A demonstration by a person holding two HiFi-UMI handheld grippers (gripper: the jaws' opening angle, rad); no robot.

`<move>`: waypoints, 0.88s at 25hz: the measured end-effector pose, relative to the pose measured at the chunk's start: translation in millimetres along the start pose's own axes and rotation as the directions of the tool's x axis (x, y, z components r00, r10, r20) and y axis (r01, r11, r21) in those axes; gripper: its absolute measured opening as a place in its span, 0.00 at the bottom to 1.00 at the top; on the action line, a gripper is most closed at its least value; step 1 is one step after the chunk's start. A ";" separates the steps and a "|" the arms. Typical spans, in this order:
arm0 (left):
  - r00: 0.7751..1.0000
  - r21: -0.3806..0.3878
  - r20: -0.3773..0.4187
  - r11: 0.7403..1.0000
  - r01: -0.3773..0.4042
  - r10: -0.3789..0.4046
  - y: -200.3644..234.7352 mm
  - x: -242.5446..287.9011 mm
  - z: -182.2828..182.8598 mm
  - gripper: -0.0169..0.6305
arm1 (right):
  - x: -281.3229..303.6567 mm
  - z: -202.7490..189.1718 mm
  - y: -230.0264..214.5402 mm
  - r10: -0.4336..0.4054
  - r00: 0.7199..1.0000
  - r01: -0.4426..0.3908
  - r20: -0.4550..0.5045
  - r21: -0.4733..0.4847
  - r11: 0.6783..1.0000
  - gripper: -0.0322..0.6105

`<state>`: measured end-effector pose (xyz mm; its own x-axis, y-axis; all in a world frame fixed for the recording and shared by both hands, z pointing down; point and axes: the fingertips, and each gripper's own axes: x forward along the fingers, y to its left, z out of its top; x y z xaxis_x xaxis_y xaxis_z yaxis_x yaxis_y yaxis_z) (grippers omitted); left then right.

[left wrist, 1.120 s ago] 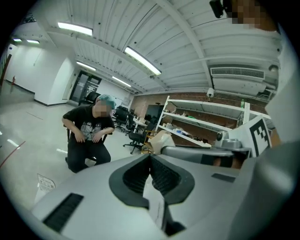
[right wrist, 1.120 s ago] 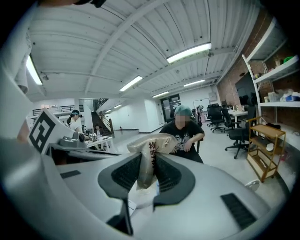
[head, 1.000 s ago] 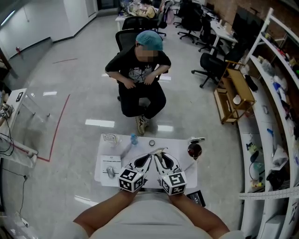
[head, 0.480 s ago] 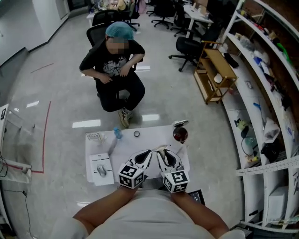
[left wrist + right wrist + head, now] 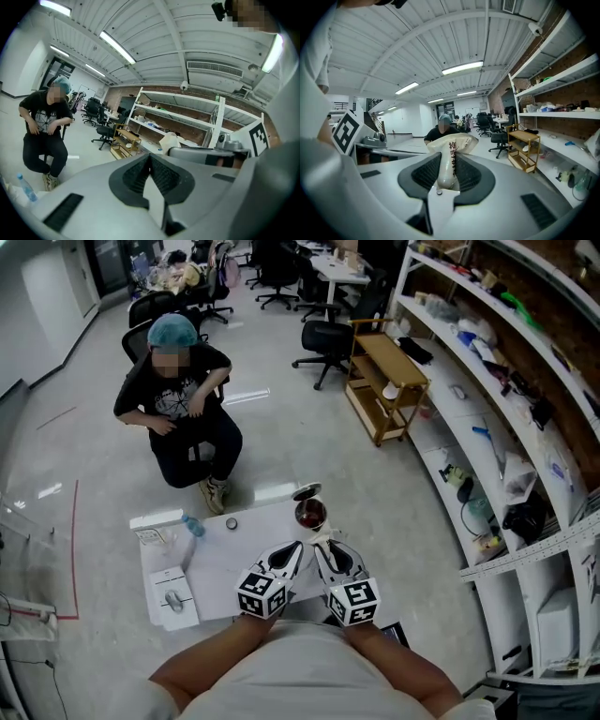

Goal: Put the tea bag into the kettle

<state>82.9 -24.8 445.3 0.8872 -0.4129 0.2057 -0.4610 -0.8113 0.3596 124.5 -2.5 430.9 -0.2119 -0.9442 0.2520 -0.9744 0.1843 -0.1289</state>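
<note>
Head view: kettle [image 5: 310,514] holds dark liquid, tea bag [image 5: 451,159] outside it.

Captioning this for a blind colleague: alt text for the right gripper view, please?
The right gripper has its jaws shut on a cream tea bag with dark print, which stands upright between them. Beyond it, a person in a teal cap sits in an open office, with a wooden trolley and wall shelves at the right.
</note>
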 end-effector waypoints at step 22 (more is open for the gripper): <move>0.995 -0.033 -0.060 0.996 -0.086 0.084 -97.7 121.0 -52.0 0.04 | -69.1 -29.5 -133.6 0.071 0.996 -0.067 -0.054 0.060 0.996 0.20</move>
<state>234.4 26.0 482.4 0.8427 -0.4538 0.2898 -0.5360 -0.7586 0.3706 267.1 46.2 459.0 -0.2841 -0.9127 0.2936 -0.9515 0.2308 -0.2032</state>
